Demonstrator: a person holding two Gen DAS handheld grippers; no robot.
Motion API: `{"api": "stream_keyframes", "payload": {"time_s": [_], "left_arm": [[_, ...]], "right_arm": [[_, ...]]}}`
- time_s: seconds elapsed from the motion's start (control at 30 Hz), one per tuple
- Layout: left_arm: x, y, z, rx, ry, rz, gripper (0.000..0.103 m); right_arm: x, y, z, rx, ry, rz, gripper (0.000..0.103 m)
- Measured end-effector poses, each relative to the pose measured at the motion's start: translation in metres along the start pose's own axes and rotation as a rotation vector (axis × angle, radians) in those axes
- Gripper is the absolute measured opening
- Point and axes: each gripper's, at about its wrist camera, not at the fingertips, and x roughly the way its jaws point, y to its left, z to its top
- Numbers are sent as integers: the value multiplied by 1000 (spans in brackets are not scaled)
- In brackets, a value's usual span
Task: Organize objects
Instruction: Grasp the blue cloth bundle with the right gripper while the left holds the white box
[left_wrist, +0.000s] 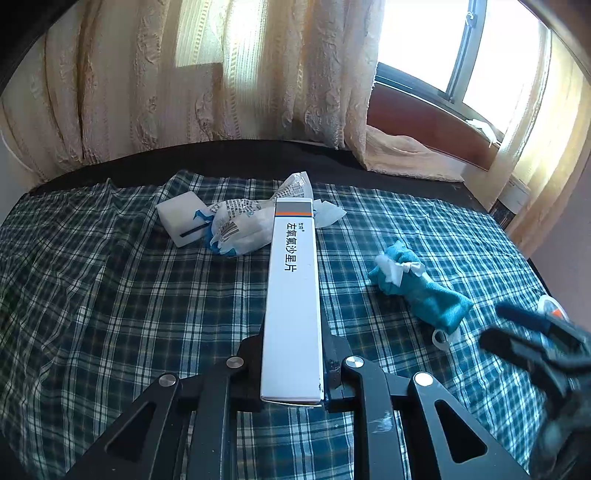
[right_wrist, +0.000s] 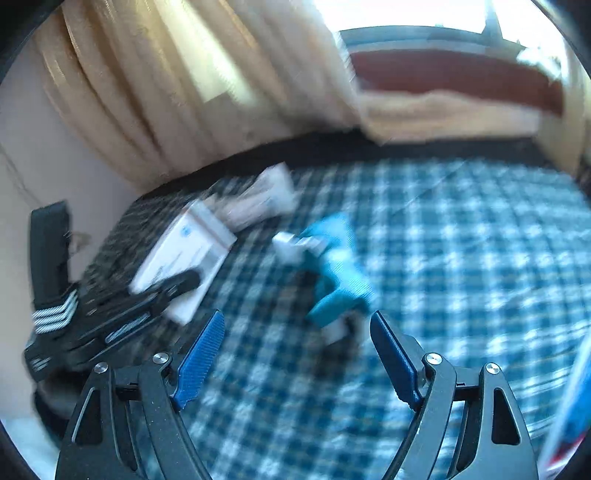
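My left gripper (left_wrist: 291, 354) is shut on the near end of a long white medicine box (left_wrist: 293, 295) with black print, which points away over the plaid cloth (left_wrist: 110, 295). The blurred right wrist view shows the same box (right_wrist: 184, 251) at the left, held by the left gripper (right_wrist: 177, 284). A teal cloth bundle (left_wrist: 417, 288) with white tissue tucked in lies to the right. My right gripper (right_wrist: 297, 317) stands open with blue pads (right_wrist: 207, 347) and nothing between them; the teal bundle (right_wrist: 336, 273) lies just beyond its tips. The right gripper (left_wrist: 506, 328) also shows at the left view's right edge.
Behind the box lie a white square block (left_wrist: 177, 218), a crinkled printed plastic packet (left_wrist: 243, 225) and a white tissue (left_wrist: 328, 214). A small clear ring (left_wrist: 441, 338) sits by the teal bundle. Curtains (left_wrist: 221, 92) and a window sill (left_wrist: 424, 122) stand behind the bed.
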Motion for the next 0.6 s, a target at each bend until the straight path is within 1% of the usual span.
{"api": "stream_keyframes", "payload": {"time_s": [0.1, 0.2, 0.27, 0.3, 0.33, 0.4, 0.53, 0.57, 0.6], "left_arm": [[-1, -1, -1, 5, -3, 0, 21], [-2, -1, -1, 4, -3, 1, 21], [-2, -1, -1, 2, 0, 1, 21], [-1, -1, -1, 1, 2, 0, 21], [-1, 0, -1, 0, 4, -1, 21], [0, 0, -1, 0, 8, -2, 21], [1, 0, -1, 4, 12, -2, 21], [2, 0, -1, 5, 13, -1, 21], [2, 0, -1, 6, 14, 0, 21]], "right_arm": [[17, 1, 11, -53, -17, -68, 82], [42, 2, 17, -97, 11, -108, 82], [58, 4, 19, -125, 32, -122, 79], [64, 4, 19, -132, 47, -122, 75], [69, 3, 19, -135, 60, -121, 73], [78, 3, 18, -140, 85, -119, 64], [84, 4, 14, -145, 99, -119, 51], [84, 4, 14, -143, 101, -118, 43], [84, 3, 12, -139, 104, -118, 39]]}}
